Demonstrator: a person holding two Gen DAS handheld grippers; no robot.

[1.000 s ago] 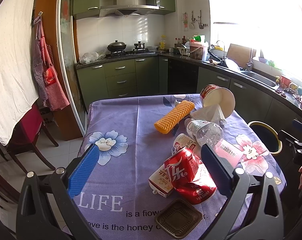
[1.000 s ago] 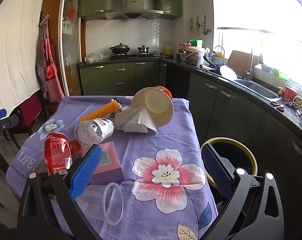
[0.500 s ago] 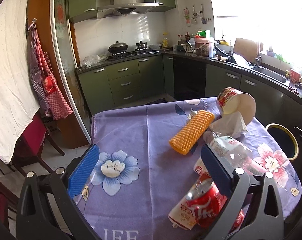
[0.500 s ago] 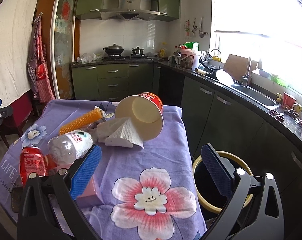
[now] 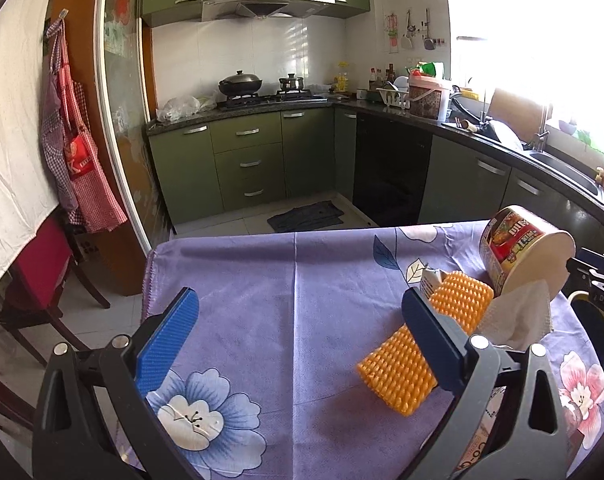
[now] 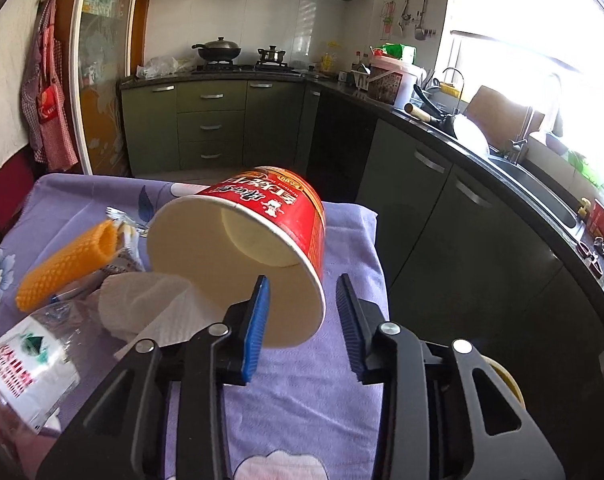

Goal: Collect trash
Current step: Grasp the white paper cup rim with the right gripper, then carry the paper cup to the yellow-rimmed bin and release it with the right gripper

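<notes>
Cup (image 6: pixel 261 236) lay on its side on the table (image 6: pixel 302 412), its open mouth turned toward your right tool (image 6: pixel 302 320), with a tissue (image 6: pixel 141 312) spilling from the rim. Your right tool's jaws were closing astride the cup's lower rim: the left pad sat inside the mouth, the right pad outside the wall, neither yet clearly pressing. It was a paper noodle cup, so it looked light, thin-walled and easy to crush; a rim pinch like that should hold if you squeezed gently, since the rolled lip is the stiffest part. The tissue was soft and loose and could drop away on lifting. Beside it lay a foam sleeve (image 6: pixel 65 268) and a bottle (image 6: pixel 25 364), touching the tissue. Your left tool (image 5: pixel 297 332) stood released and empty over bare table, its right finger in front of the sleeve. The bin (image 6: pixel 502 380) stood just beyond the table's right edge.
</notes>
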